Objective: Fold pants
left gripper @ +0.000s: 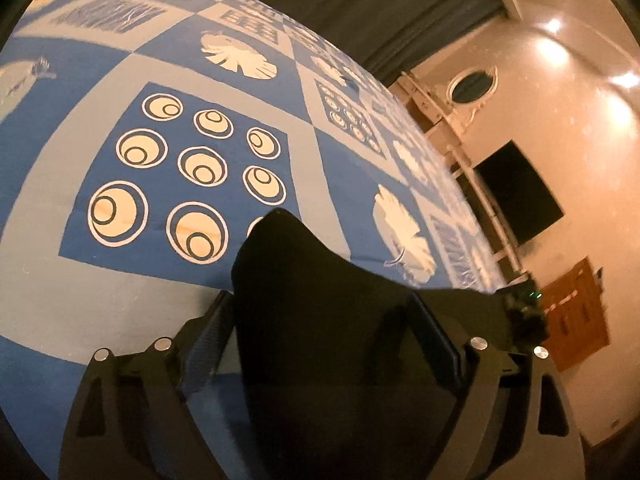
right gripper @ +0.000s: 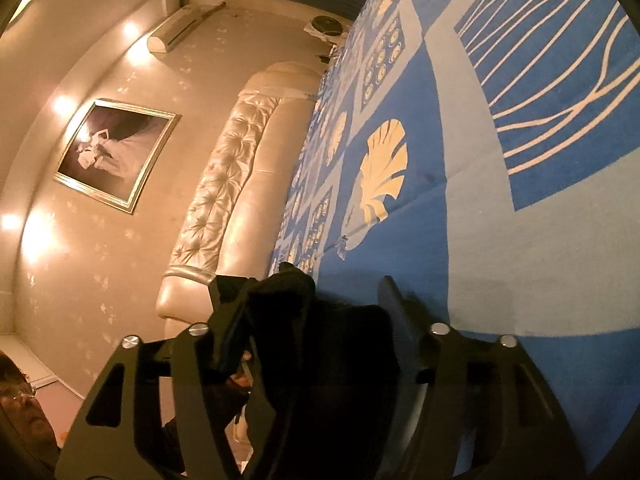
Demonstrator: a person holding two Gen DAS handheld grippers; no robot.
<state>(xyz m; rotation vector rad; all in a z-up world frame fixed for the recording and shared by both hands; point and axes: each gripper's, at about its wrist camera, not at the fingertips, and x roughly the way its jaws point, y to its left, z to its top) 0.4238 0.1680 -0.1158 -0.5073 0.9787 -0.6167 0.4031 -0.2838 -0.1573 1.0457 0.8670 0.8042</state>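
The black fabric pants (left gripper: 320, 300) are bunched up and lifted above the blue patterned bedspread (left gripper: 100, 288). The left gripper (left gripper: 320, 312) is clamped on one bit, and the right gripper (right gripper: 308, 308) is pinching another (right gripper: 320, 344), over by the cream tufted headboard (right gripper: 224, 168).

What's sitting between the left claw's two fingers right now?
A bunch of the black pants fills the gap in the left claw, seen in the left wrist view.
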